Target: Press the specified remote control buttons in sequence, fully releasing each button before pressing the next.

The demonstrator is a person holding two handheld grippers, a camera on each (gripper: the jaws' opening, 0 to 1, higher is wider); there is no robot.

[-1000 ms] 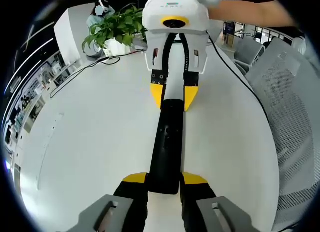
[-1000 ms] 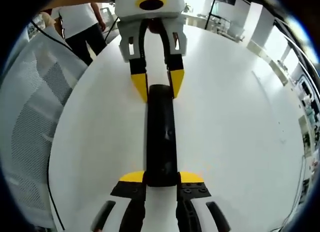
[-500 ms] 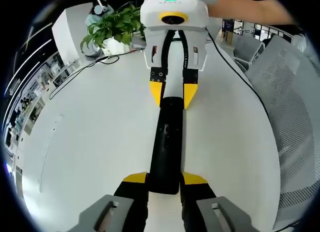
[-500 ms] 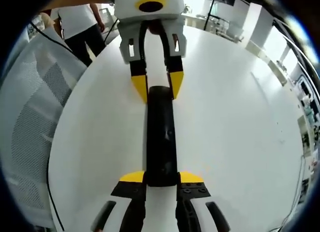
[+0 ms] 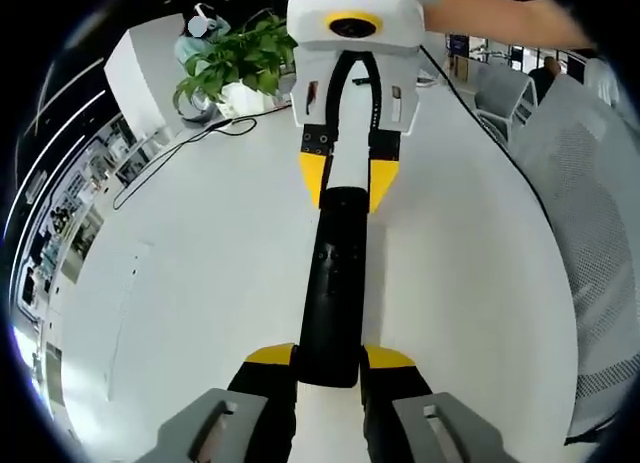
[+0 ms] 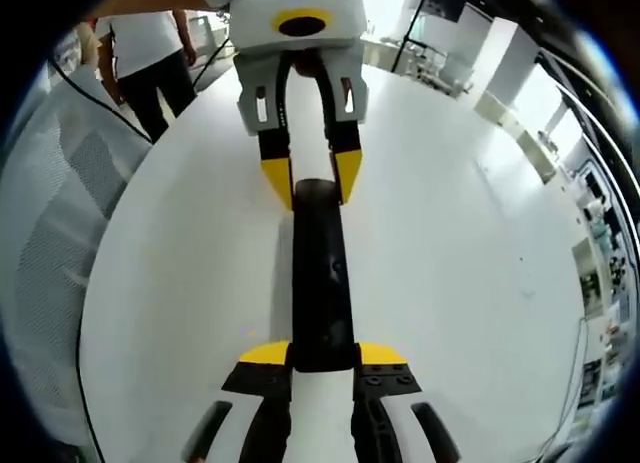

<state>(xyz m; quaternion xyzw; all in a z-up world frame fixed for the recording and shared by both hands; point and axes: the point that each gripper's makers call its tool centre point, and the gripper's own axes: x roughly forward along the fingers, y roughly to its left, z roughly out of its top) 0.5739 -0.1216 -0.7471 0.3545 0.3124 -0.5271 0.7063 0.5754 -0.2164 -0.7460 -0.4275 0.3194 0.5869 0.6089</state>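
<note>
White worktop carries the black remote control, running six to twelve between my tools. Left tool is clenched on one end, right tool on the other. I'd steady it, then free one tool to press squarely.

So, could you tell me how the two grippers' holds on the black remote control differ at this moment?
The left gripper clamps the near end of the remote control in the left gripper view; the right gripper takes the far end, by the potted plant. They face each other along it. Both have yellow-tipped jaws shut on the remote, over the white table.
</note>
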